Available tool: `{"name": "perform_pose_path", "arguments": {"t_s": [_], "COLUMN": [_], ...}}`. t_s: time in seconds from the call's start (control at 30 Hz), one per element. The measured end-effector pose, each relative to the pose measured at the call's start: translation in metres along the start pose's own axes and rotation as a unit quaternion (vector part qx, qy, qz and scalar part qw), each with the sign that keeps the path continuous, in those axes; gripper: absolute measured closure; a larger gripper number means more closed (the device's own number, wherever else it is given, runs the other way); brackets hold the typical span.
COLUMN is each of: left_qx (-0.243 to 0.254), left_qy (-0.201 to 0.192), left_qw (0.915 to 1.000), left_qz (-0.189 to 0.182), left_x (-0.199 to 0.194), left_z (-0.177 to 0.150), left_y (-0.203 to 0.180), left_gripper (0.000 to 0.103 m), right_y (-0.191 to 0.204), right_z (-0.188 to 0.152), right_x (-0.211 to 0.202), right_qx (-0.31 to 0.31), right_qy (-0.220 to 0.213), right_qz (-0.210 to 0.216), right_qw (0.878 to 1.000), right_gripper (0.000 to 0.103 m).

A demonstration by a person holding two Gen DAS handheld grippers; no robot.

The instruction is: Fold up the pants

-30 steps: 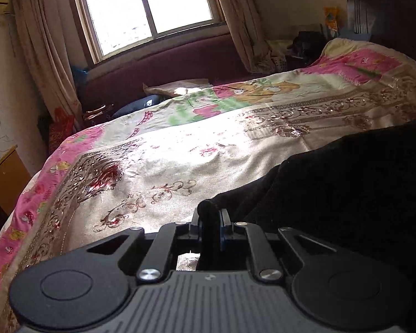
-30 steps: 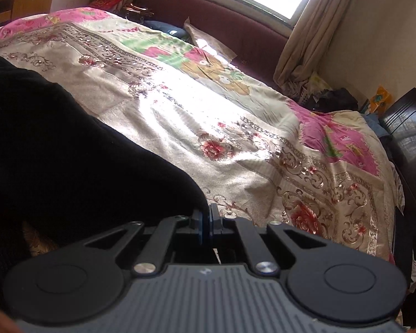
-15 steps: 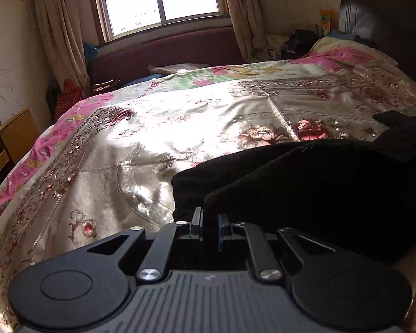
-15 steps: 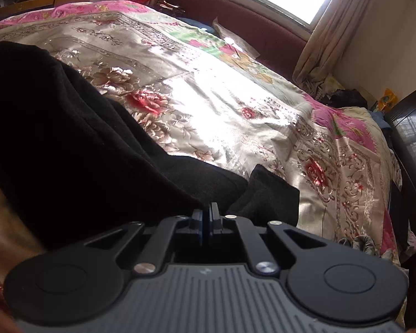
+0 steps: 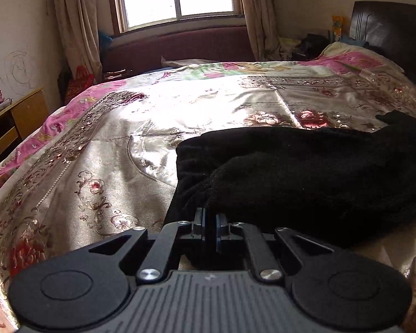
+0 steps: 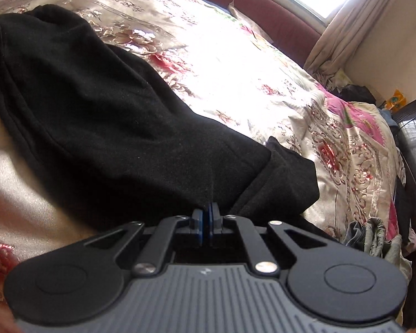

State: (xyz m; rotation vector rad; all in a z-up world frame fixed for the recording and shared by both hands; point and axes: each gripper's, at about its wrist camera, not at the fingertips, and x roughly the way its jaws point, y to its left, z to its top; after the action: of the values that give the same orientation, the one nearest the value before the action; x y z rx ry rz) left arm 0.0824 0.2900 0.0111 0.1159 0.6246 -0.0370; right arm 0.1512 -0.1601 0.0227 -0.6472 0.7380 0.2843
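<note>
Black fleece pants lie on the floral bedspread, doubled over so one layer rests on another. My left gripper is shut on the near edge of the upper layer at its left end, low over the bed. In the right wrist view the pants stretch away to the left, with a lower layer sticking out at the right. My right gripper is shut on the near edge of the upper layer.
The bed fills both views. A dark headboard stands at the right, a maroon bench under the window at the far side, a wooden cabinet at the left. Crumpled clothes hang off the bed's right edge.
Both grippers have carried the held edge of the pants toward the near side and down, laying the upper layer over the lower one. The cloth now rests on the bed.
</note>
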Motion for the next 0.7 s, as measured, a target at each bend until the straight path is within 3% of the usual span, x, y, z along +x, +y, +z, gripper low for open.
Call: {"name": "perform_pose_path", "arguments": {"t_s": [0.1,0.27,0.4,0.47,0.57,0.7], "left_qx": [-0.011,-0.008,0.008,0.031,0.076,0.073], "left_qy": [0.001,0.027,-0.006,-0.012,-0.005,-0.004], "left_qw": [0.9999,0.9992,0.9995,0.9991,0.9968,0.9973], "left_qz": [0.007,0.029,0.031,0.027,0.025,-0.002], "left_x": [-0.004,-0.003,-0.012,-0.007,0.009,0.023], "left_z": [-0.009,-0.027,-0.014,-0.007,-0.003,0.001], "left_y": [0.002,0.005,0.011,0.013,0.010,0.017], "left_gripper": [0.086,0.084,0.078,0.058,0.050,0.047], "right_y": [0.002,0.021,0.032,0.042,0.065,0.113], "right_z": [-0.006,-0.015,0.009,0.025,0.050,0.097], "right_x": [0.004,0.022,-0.002,-0.011,-0.019,-0.011], "right_qx": [-0.007,-0.025,-0.035,-0.050,-0.068,-0.069], "right_qy": [0.012,0.052,0.008,-0.019,-0.048,-0.108], "right_qz": [0.003,0.002,0.001,0.015,0.053,0.144], "right_qw": [1.000,0.998,0.999,0.998,0.995,0.981], "right_gripper": [0.100,0.097,0.089,0.085,0.076,0.062]}}
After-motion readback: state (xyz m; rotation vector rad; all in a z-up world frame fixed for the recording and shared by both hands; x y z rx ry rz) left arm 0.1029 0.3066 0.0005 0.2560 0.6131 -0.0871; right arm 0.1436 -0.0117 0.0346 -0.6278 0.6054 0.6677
